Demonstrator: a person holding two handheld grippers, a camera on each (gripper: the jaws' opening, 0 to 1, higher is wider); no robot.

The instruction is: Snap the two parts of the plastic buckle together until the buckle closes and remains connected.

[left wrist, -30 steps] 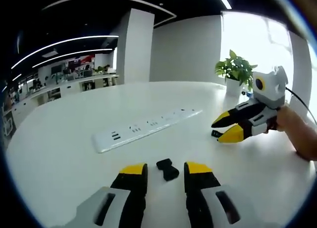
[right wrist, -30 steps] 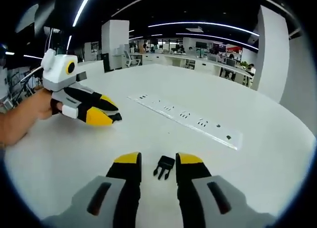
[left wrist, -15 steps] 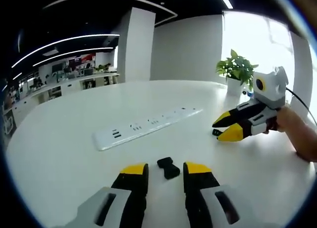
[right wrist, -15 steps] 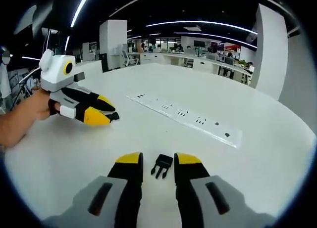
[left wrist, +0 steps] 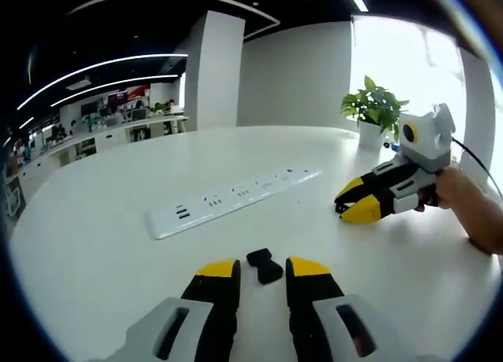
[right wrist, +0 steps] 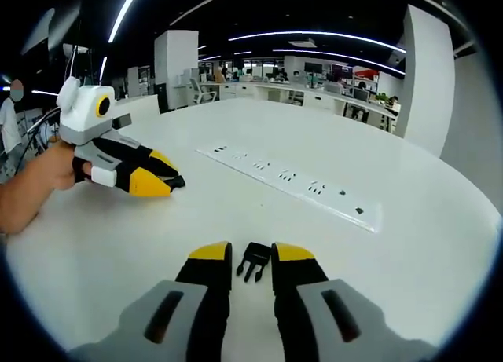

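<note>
Since a second ago both pairs of jaws have narrowed around their buckle halves, and neither half has left the white table (left wrist: 94, 244).

On the left, the left gripper (left wrist: 261, 268) stands low over the socket half (left wrist: 263, 266), a small black block lying on the table between the yellow tips; the jaws are narrow, just beside it, though whether they touch it I cannot tell. Beyond it lies a white power strip (left wrist: 232, 202).

On the right, the right gripper (right wrist: 251, 257) brackets the pronged half (right wrist: 254, 260) the same way, its prongs pointing back toward the camera.

Both pieces look light, stiff and smooth, likely to skid or twist under a pinch. The flat side walls of each body seem the best hold, leaving prongs and socket mouth free to mate.
</note>
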